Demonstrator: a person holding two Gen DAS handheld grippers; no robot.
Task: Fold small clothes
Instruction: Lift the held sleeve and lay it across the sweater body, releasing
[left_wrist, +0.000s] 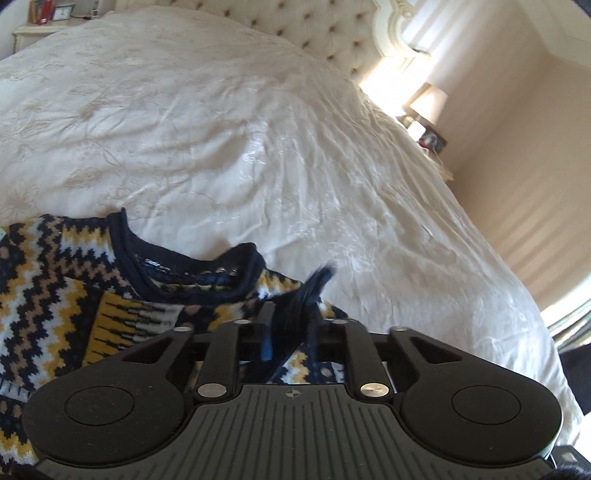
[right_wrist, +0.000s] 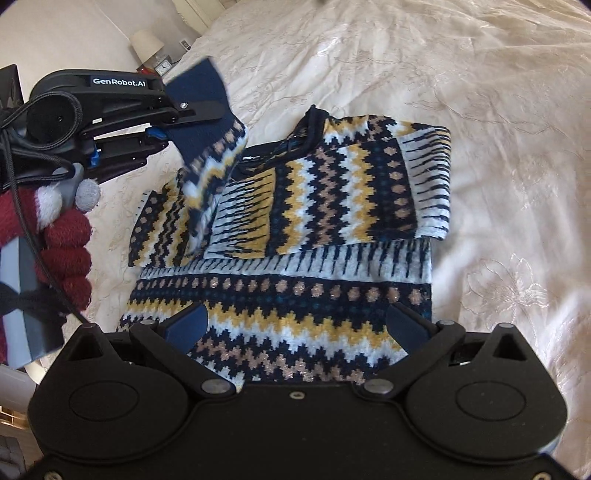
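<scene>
Sweater (right_wrist: 295, 221) flat on bed | cuff (right_wrist: 201, 107) inside narrow left claw (right_wrist: 207, 110) | right claw (right_wrist: 295, 325) wide above hem

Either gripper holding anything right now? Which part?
Left gripper has the sweater by its navy sleeve cuff. Right gripper is open, holding nothing.

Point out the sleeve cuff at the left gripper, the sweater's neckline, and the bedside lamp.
sleeve cuff (right_wrist: 199, 88): right wrist view, navy ribbed end by the gripper's fingers.
sweater neckline (left_wrist: 192, 275): left wrist view, dark collar band.
bedside lamp (right_wrist: 147, 43): right wrist view, pale shade.
</scene>
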